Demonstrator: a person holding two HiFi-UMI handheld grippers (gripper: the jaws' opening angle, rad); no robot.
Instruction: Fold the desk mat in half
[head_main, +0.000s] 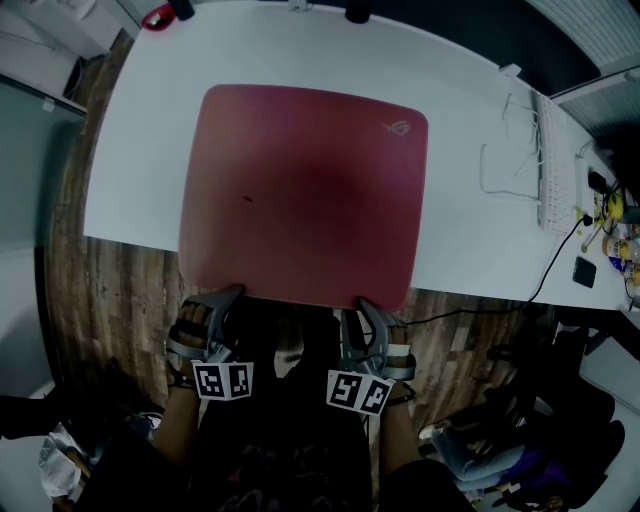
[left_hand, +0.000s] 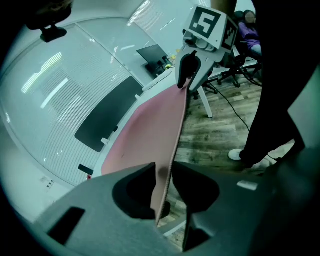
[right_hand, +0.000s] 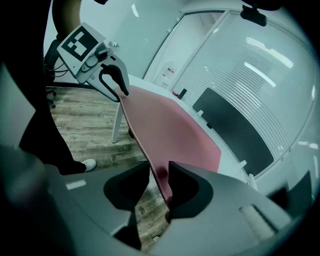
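Note:
A dark red desk mat (head_main: 305, 190) lies flat on the white table (head_main: 470, 230), its near edge overhanging the table's front. My left gripper (head_main: 228, 297) is at the mat's near left corner, my right gripper (head_main: 368, 305) at the near right corner. In the left gripper view the mat's edge (left_hand: 150, 130) runs between my jaws (left_hand: 162, 172), which pinch it; the right gripper (left_hand: 185, 75) grips the far end. In the right gripper view the mat (right_hand: 170, 130) fills the gap of my jaws (right_hand: 159, 175), and the left gripper (right_hand: 122, 87) holds the other corner.
A white keyboard (head_main: 553, 165) and a white cable (head_main: 500, 170) lie at the table's right side, with small items at its right end. A black cable (head_main: 545, 275) hangs off the front edge. Office chairs (head_main: 540, 440) stand on the wooden floor at the lower right.

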